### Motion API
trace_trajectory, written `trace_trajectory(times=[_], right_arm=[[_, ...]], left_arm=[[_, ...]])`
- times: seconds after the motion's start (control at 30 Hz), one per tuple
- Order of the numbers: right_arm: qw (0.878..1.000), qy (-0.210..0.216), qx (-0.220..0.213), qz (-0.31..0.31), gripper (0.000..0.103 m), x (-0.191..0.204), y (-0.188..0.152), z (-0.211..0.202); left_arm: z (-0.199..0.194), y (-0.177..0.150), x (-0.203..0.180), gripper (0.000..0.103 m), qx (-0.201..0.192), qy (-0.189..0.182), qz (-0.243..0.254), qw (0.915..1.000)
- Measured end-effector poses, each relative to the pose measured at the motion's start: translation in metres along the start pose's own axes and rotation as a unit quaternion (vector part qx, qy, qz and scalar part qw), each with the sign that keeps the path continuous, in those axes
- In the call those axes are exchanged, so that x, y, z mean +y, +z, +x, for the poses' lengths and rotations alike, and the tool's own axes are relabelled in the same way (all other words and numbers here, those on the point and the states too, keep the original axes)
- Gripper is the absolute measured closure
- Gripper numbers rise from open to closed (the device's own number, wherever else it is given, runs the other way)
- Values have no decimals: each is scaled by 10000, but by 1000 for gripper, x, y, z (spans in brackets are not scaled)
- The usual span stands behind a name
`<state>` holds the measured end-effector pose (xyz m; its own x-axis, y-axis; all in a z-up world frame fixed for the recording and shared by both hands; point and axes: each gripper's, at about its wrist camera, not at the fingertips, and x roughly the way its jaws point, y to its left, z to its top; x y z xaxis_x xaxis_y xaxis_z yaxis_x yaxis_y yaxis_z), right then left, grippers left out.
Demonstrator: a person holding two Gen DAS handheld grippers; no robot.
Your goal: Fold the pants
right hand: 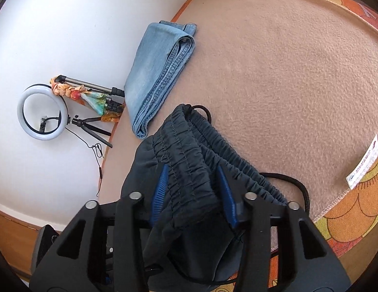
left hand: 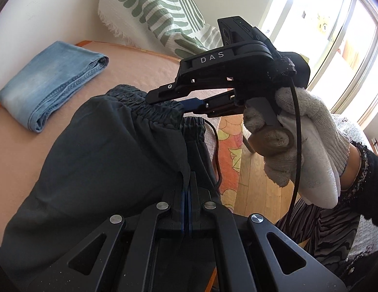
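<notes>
Dark pants [left hand: 96, 170] run off the bottom and left edge of the left wrist view, so legs and hems can't be seen. In the right wrist view, fabric hides the inner faces of the right gripper [right hand: 192, 189] pads; the lower part of the garment is cut off by the frame. Left gripper [left hand: 187, 182] fingertips are buried under cloth. Small label [right hand: 365, 164] on the blanket [right hand: 286, 73]: text too tiny to read. Window [left hand: 335, 36] blown out, nothing legible outside.
</notes>
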<state>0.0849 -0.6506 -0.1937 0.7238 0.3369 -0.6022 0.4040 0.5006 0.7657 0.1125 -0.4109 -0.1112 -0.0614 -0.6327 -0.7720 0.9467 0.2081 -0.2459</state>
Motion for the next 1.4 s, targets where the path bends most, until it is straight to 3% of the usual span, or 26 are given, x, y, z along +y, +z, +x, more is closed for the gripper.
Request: trace_trajectory(times=[0.03, 0.1, 0.23, 0.33, 0.43, 0.5, 0.7, 0.73, 0.77, 0.8, 0.87, 0.9, 1.03, 1.13, 1.23, 1.33, 1.37, 1.4], right_arm=[[10000, 1, -23, -45, 87, 2, 0, -1], [9998, -19, -84, -193, 93, 9, 0, -6], [9976, -97, -313, -611, 95, 24, -1, -30], [9973, -185, -450, -558, 96, 20, -1, -47], [9979, -194, -435, -430, 99, 9, 0, -55], [9973, -414, -442, -412, 100, 0, -1, -53], [9973, -682, -207, -196, 99, -26, -10, -45], [9974, -668, -200, -151, 96, -29, -13, -48], [9976, -644, -205, -116, 84, -31, -18, -51], [9979, -601, -241, -61, 63, -34, -22, -54], [9986, -400, -313, 111, 41, -40, -31, -60], [9991, -236, -315, 143, 41, -41, -34, -61], [9991, -215, -372, 47, 41, -37, -39, -63], [9968, -114, -742, 266, 41, -40, -43, -79], [9978, 257, -589, 155, 41, -33, -44, -81], [9995, 16, -314, -105, 45, -21, -46, -65], [9996, -38, -223, -141, 54, -18, -46, -57], [9998, -65, -131, -153, 72, -17, -46, -50]], left_arm=[[-1, 0, -1, 103, -5, -7, -2, 10000], [-4, -1, -3, 103, -24, -28, -26, 10000], [-8, -2, -15, 103, -33, -149, 35, 9999], [-6, -5, -28, 103, 28, -302, 88, 9995], [2, -12, -44, 103, 181, -350, 279, 9988], [14, -18, -48, 103, 367, -342, 332, 9982], [35, -28, -41, 103, 538, -347, 45, 9979], [35, -26, -41, 103, 494, -308, 38, 9983], [35, -25, -40, 103, 442, -292, 21, 9986], [34, -24, -39, 103, 390, -327, -17, 9987], [36, -21, -40, 103, 322, -380, -61, 9987], [37, -21, -41, 103, 304, -395, -63, 9987], [41, -17, -45, 103, 234, -422, -87, 9988], [41, -16, -43, 103, 236, -443, -116, 9987], [41, -15, -39, 103, 227, -464, -151, 9986], [43, -15, -41, 103, 243, -448, -104, 9986], [42, -16, -42, 103, 251, -444, -106, 9986], [43, -15, -42, 103, 252, -445, -113, 9986]])
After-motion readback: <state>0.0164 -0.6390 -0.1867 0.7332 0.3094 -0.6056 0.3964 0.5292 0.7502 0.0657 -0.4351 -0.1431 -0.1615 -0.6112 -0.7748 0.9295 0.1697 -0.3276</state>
